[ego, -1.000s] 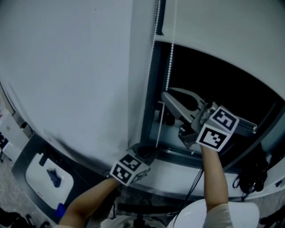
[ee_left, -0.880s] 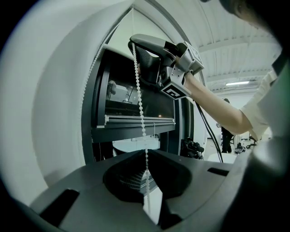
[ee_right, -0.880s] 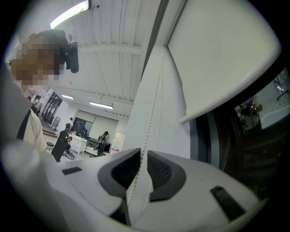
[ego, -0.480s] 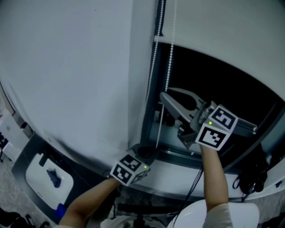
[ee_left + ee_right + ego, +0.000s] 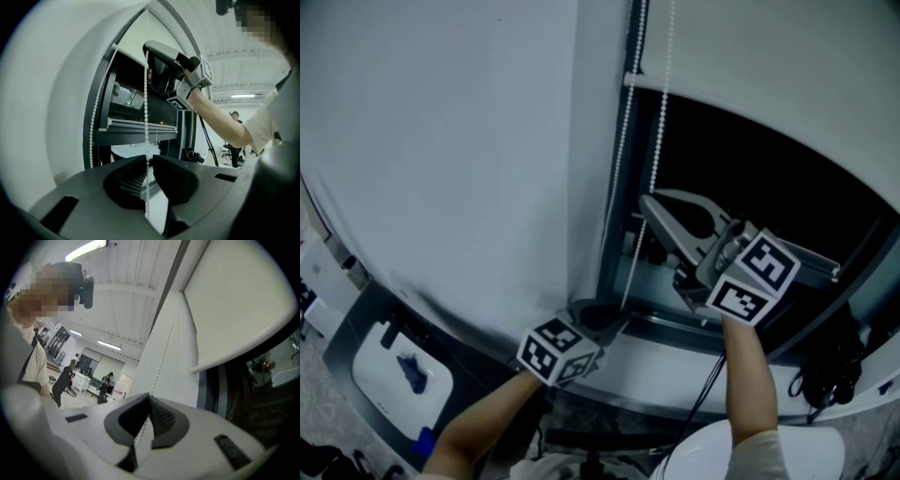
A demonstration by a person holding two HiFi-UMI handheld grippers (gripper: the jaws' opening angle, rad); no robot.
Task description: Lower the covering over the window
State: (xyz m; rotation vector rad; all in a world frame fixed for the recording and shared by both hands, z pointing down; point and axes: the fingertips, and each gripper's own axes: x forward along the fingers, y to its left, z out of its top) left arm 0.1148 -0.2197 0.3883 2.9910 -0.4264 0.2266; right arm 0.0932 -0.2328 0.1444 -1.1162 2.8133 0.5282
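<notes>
**Roller blind.** The roller blind is plain white fabric ending in a white bottom rail. It hangs partway down the window: the rail crosses the upper part of the opening and dark glass is exposed below it. In the right gripper view the blind fills the upper right, and its rail runs along the lower edge of the fabric, just above the dark pane.

**Bead chain.** A white bead chain hangs in two strands along the window frame, at the left edge of the blind and next to the pale wall.

**Left gripper.** The left gripper sits low, near the sill. Its jaws stand narrow and are pinched on one chain strand. That strand rises in line with the tips of the right gripper. The second strand hangs free beside it, to the left.

**Right gripper.** The right gripper is held higher, in front of the dark glass. Its jaws have just been closing and now meet on the chain, which passes between the pads and continues upward beside the blind.
</notes>
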